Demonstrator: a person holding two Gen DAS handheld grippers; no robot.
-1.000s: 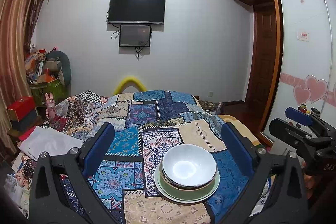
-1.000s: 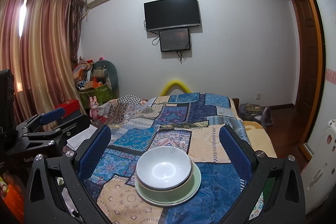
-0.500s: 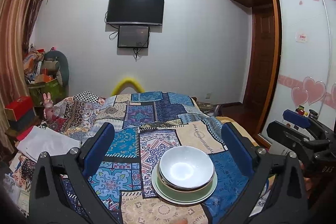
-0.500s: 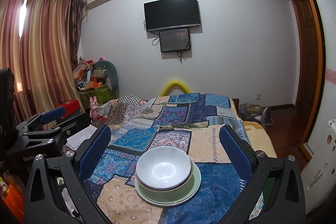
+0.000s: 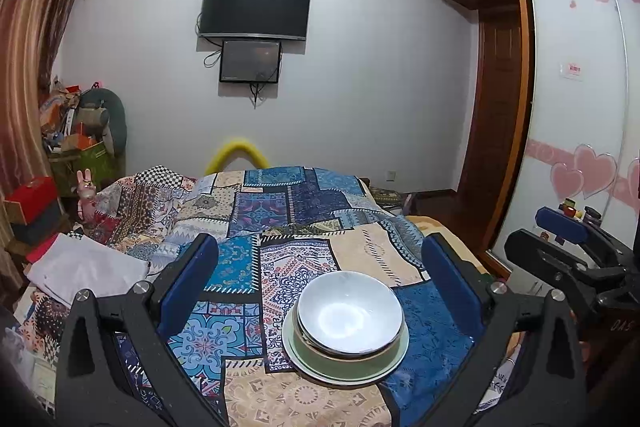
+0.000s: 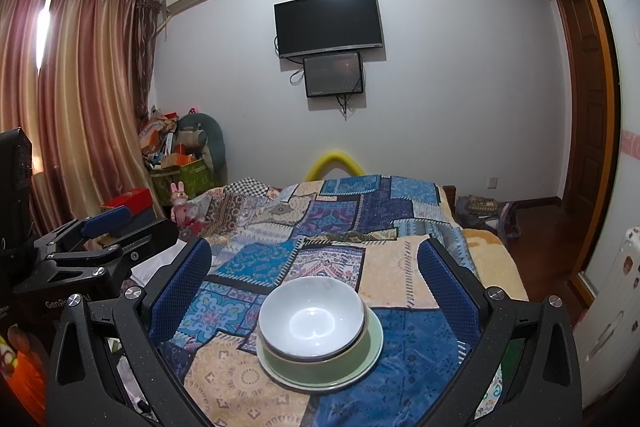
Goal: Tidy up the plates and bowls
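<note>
While both our grippers hang over the patchwork bedspread (image 5: 280,211), we've got the dishes stacked dead ahead: a white bowl (image 5: 350,311) nested in a green bowl (image 6: 320,357), the pair sitting on a pale green plate (image 5: 304,363). Our left gripper (image 5: 320,283) has its jaws spread wide, nothing between them, and the stack sits just beyond, closer to the right-hand jaw. Our right gripper (image 6: 314,281) is wide apart too, gripping nothing, with the stack just past the jaws, slightly nearer the left-hand one. Neither gripper touches a dish. Each camera catches the other gripper off to the side, well outside its own jaws.
</note>
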